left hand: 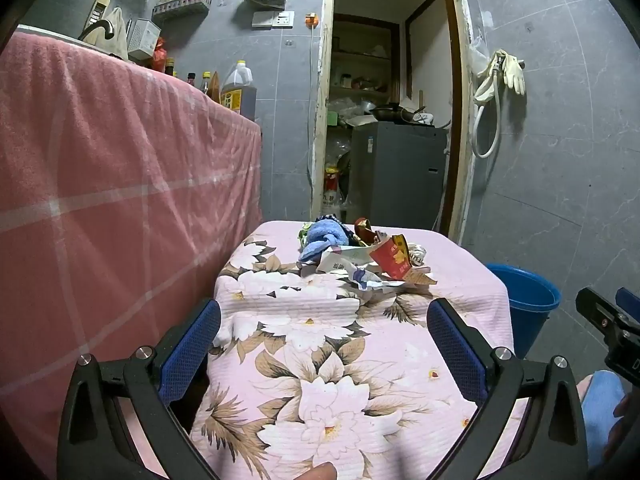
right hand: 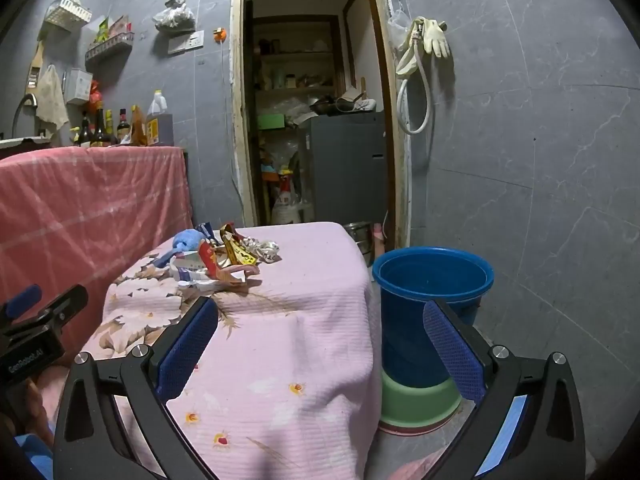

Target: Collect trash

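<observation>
A heap of trash (left hand: 372,258) lies at the far end of a small table under a pink flowered cloth (left hand: 320,344): a red torn packet (left hand: 394,258), crumpled white paper (left hand: 352,268) and a blue rag (left hand: 322,238). The same heap of trash (right hand: 224,258) shows in the right wrist view, left of a blue bucket (right hand: 432,292) standing on the floor. My left gripper (left hand: 324,334) hovers open over the near part of the cloth, well short of the heap. My right gripper (right hand: 320,336) is open too, above the table's right edge, with nothing between its fingers.
A counter draped in a red checked cloth (left hand: 120,200) stands to the left, with bottles (left hand: 238,90) on top. An open doorway (left hand: 388,120) with a grey cabinet lies ahead. The bucket rests on a green basin (right hand: 416,404). Gloves and a hose (right hand: 424,52) hang on the wall.
</observation>
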{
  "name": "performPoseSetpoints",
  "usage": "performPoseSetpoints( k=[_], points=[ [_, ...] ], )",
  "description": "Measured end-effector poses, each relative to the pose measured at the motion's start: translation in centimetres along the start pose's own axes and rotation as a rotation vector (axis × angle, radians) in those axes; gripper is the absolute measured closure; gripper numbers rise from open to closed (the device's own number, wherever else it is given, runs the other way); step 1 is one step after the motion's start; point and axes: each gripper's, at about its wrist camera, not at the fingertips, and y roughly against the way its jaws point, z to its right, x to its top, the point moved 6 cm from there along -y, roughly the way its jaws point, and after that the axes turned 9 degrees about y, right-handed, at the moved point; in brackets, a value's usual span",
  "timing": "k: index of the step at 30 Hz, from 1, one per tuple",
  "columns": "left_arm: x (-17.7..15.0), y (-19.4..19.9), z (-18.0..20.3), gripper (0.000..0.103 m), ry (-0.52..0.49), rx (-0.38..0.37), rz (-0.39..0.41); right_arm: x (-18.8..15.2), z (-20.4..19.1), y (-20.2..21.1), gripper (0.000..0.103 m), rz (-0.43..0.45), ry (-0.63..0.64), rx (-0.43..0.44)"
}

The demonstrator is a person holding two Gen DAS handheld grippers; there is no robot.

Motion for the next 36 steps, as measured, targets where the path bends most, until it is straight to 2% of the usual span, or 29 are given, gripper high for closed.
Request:
performPoseSetpoints(
  k=[36],
  points=[
    [-0.04, 0.01, 0.0, 0.002, 0.0, 0.0, 0.002, -0.02, 0.03, 0.16, 0.0, 0.002, -0.003, 0.0]
  ],
)
